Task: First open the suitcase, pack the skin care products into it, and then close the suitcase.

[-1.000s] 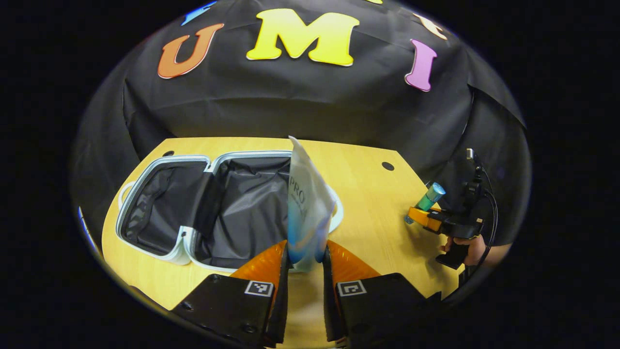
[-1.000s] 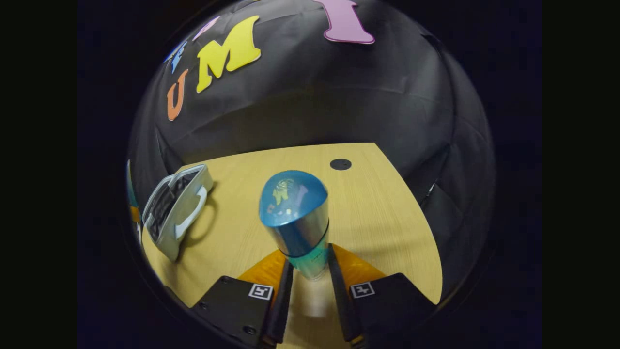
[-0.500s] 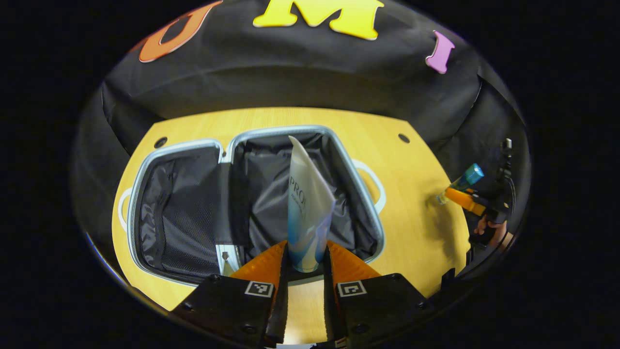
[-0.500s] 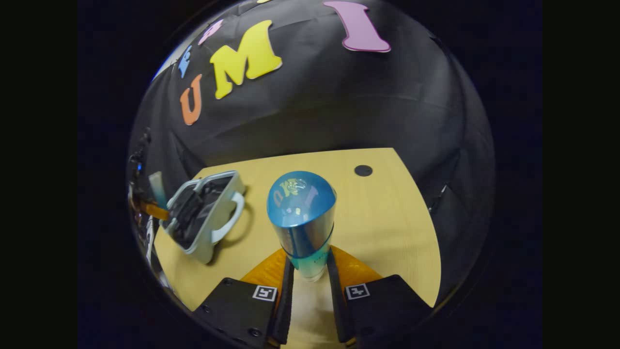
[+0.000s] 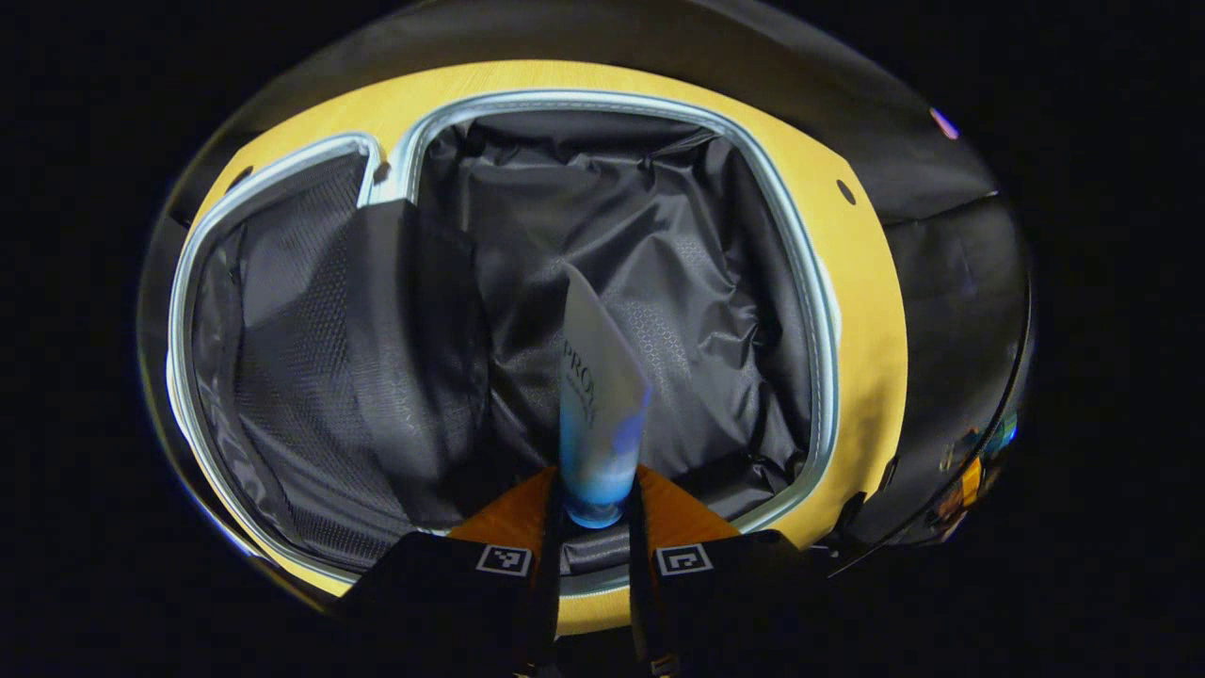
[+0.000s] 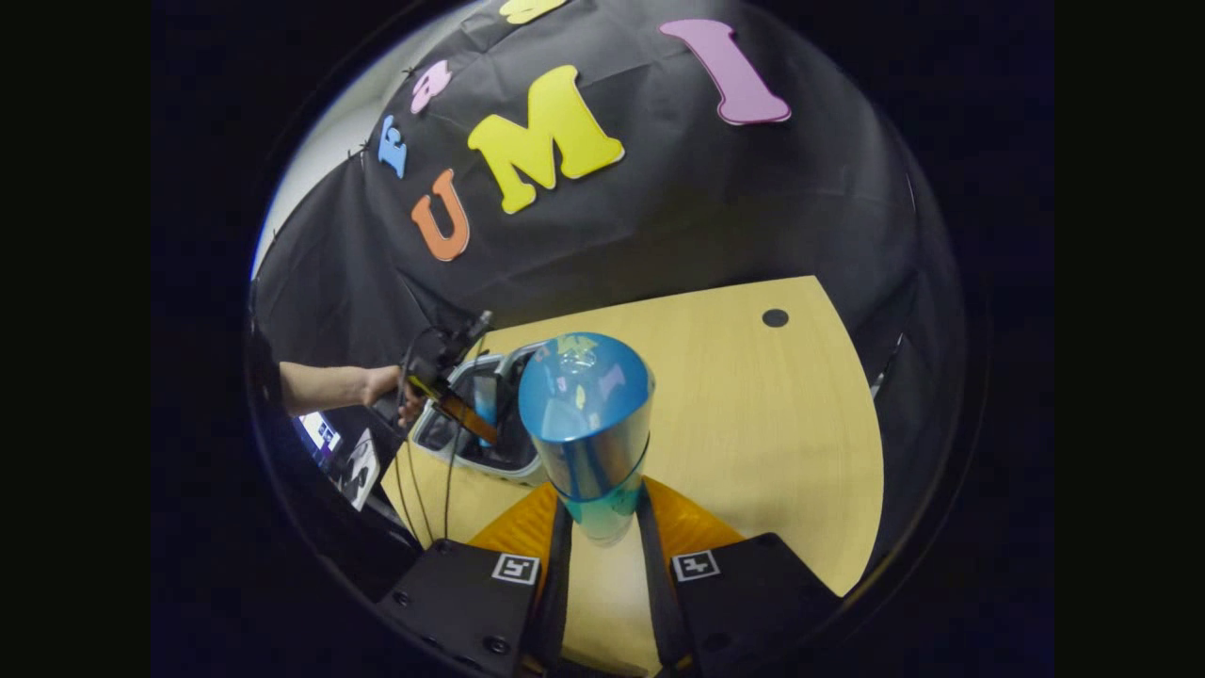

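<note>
1. The left gripper [image 5: 591, 527] is clamping both fingers on a white-and-blue soft plastic tube [image 5: 596, 405], hovering over the open grey hard-shell suitcase [image 5: 810, 311], whose black-lined right half sits at 12 o'clock.
2. The right gripper [image 6: 602, 546] is pinching a teal bottle with a glossy blue cap [image 6: 588, 424] above the yellow wooden table [image 6: 753, 424].
3. Packing is underway; next, the tube needs lowering and releasing.

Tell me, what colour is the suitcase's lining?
Black, a shiny crinkled fabric lining inside the open suitcase, seen best in the left gripper view.

Ahead of the left tool [image 5: 590, 527], the open suitcase [image 5: 810, 311] has free lined room; its rim stands around, bare worktop [image 5: 871, 282] beyond.
</note>
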